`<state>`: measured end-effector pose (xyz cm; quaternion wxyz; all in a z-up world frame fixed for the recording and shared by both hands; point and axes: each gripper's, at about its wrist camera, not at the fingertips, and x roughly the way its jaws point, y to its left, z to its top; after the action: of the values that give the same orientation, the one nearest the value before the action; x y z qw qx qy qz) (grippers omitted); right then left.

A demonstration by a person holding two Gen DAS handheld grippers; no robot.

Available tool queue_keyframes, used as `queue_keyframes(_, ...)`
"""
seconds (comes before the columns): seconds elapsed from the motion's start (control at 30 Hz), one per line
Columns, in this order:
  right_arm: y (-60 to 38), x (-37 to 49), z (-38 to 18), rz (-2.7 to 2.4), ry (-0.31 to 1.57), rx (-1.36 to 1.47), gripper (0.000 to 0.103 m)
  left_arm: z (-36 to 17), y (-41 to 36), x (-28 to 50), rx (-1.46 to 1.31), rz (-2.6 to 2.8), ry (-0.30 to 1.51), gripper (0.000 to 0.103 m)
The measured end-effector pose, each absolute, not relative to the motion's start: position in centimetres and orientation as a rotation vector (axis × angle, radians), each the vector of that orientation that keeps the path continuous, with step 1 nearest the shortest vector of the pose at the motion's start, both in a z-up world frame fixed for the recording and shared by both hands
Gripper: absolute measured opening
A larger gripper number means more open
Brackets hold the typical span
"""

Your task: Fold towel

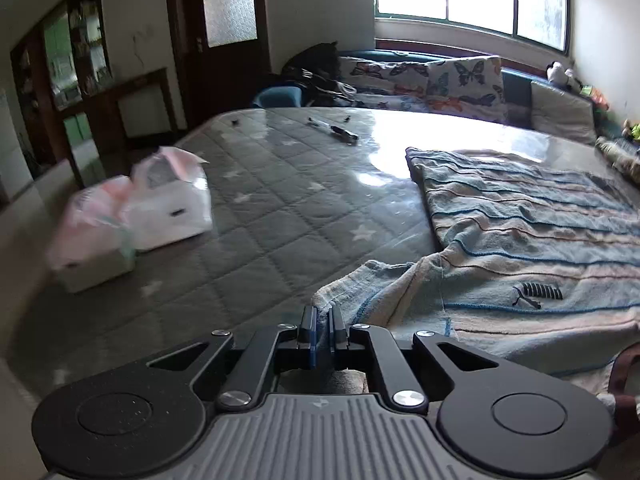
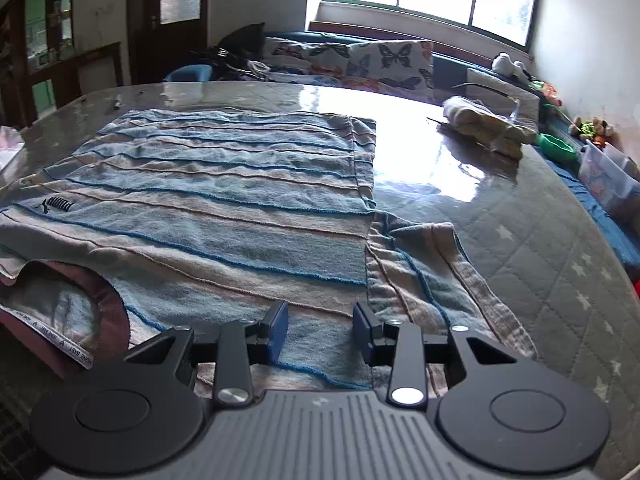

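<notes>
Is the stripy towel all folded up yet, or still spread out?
Mostly spread out. The towel lies flat on the table, with only its near right corner flipped over.

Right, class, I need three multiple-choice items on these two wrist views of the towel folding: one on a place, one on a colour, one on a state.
1. Where does the black pen lie?
A. on the quilted grey star-print table cover, beyond the towel
B. on the towel
C. on the window sill

2. What colour are the thin raised lines on the striped terry towel?
A. red
B. blue
C. green

3. How do the fingers of the right gripper stand?
A. shut on the towel
B. apart, above the towel
C. shut on the pen

Key:
1 A, the pen rests on the bare cover near its far edge.
2 B, blue lines cross the pale bands.
3 B, towel shows in the gap between them, while the left gripper pinches a towel corner.
</notes>
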<state>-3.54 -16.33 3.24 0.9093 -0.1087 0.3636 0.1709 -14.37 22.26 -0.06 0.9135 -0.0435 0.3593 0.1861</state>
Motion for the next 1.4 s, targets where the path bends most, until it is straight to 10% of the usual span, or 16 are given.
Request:
queue_keyframes(0.2,-16.3,-3.4,3.4,0.362,0.749,-0.228,0.038,1.9,24.0,-14.0,-0.108,0.400,0.722,0.027)
queue_keyframes(0.57,-16.3,-3.2,3.2,0.358,0.749,-0.221,0.039,-0.5,23.7,-7.5,-0.083,0.284,0.786,0.027)
queue_keyframes(0.87,-16.1,-2.6,3.3,0.359,0.749,-0.229,0.039,-1.9,21.9,-7.1,-0.005,0.270,0.760,0.005)
queue_keyframes(1.4,-16.4,-2.1,3.1,0.399,0.753,-0.219,0.040,-1.6,22.0,-7.4,0.100,0.406,0.766,0.008)
